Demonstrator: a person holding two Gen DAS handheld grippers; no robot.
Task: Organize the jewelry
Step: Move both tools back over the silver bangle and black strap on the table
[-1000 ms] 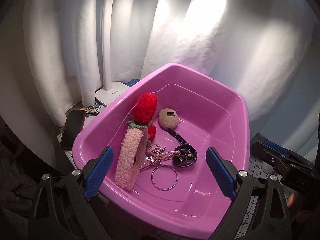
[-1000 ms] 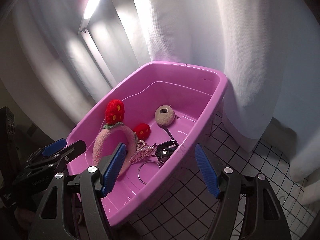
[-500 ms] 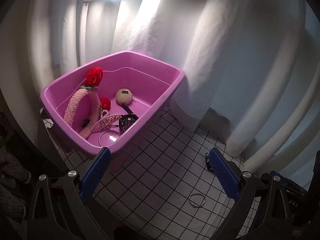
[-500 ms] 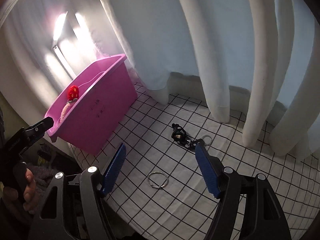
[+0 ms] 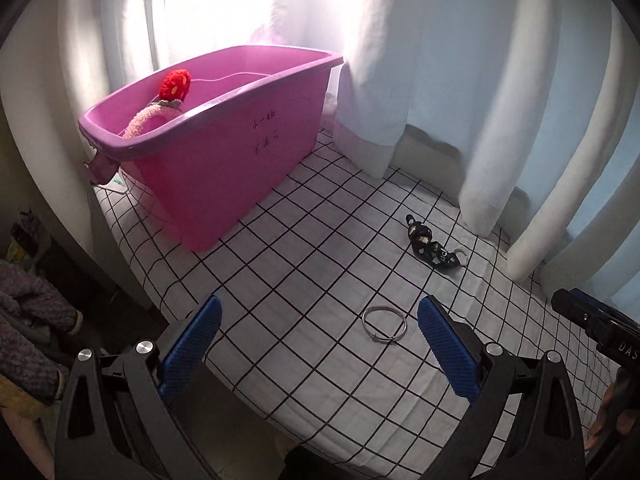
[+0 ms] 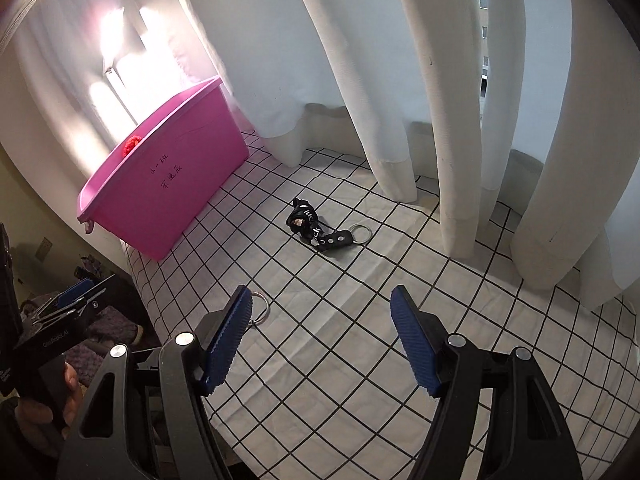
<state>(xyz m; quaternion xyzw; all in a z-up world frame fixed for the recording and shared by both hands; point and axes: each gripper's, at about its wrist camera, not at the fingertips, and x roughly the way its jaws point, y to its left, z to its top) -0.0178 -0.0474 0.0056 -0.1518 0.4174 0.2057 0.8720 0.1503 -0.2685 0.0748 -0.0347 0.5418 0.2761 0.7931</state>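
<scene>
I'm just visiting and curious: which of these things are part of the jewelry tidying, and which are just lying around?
Part of the job:
- silver ring on the checked cloth
- black strap with a small key ring
- pink bin, holding a fuzzy headband
- left gripper and right gripper, both open and empty

Just lying about:
- white curtains
- purple clothing at the left edge

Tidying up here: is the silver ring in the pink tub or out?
Out. The silver ring lies flat on the checked cloth, apart from the pink tub.
</scene>
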